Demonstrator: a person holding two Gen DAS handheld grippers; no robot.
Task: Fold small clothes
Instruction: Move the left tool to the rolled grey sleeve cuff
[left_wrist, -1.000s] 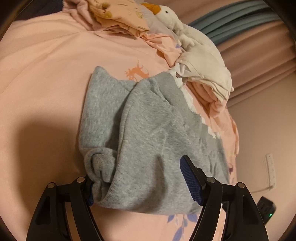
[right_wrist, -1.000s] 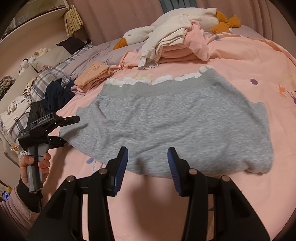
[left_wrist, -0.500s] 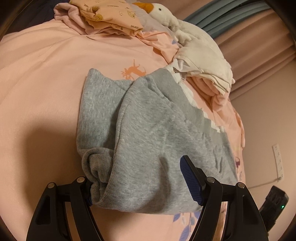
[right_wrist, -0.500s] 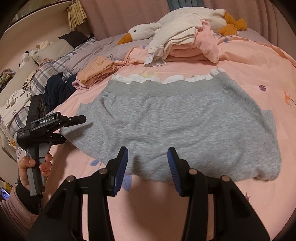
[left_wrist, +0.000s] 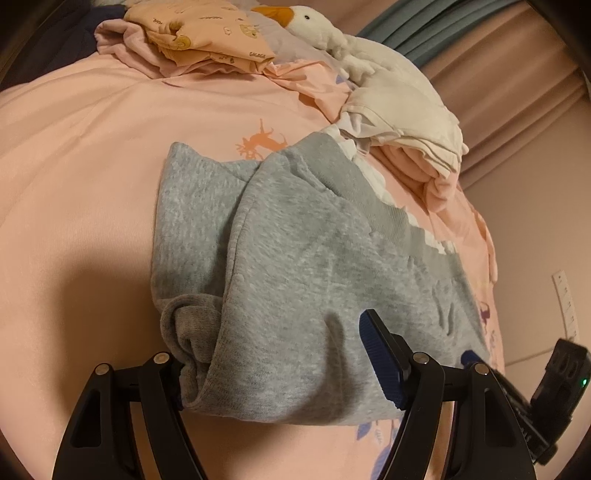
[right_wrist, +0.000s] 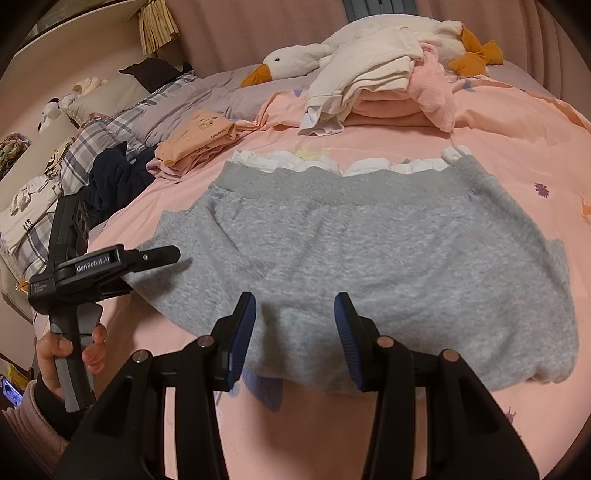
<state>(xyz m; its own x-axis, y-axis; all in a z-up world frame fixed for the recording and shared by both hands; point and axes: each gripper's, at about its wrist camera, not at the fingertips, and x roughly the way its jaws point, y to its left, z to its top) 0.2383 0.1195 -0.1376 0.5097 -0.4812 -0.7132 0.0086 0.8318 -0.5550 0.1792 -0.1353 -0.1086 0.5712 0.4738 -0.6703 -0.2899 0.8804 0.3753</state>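
Observation:
A small grey fleece garment (right_wrist: 362, 251) with a ribbed band and white frill lies spread on the pink bedspread (right_wrist: 517, 122). In the left wrist view the garment (left_wrist: 295, 280) has a folded sleeve end bunched at its near left corner. My left gripper (left_wrist: 273, 365) is open, its jaws standing either side of that near corner, over the cloth edge. It also shows in the right wrist view (right_wrist: 162, 258) at the garment's left edge. My right gripper (right_wrist: 293, 336) is open and empty, just above the garment's near hem.
A white goose plush (right_wrist: 295, 59) and a stack of white and pink folded clothes (right_wrist: 376, 85) lie behind the garment. A folded orange garment (right_wrist: 199, 136) and dark navy clothes (right_wrist: 114, 177) lie at the left. Plaid pillows lie beyond.
The left gripper has edged slightly forward over the garment's corner. The right gripper has moved closer to the near hem. Both stay open.

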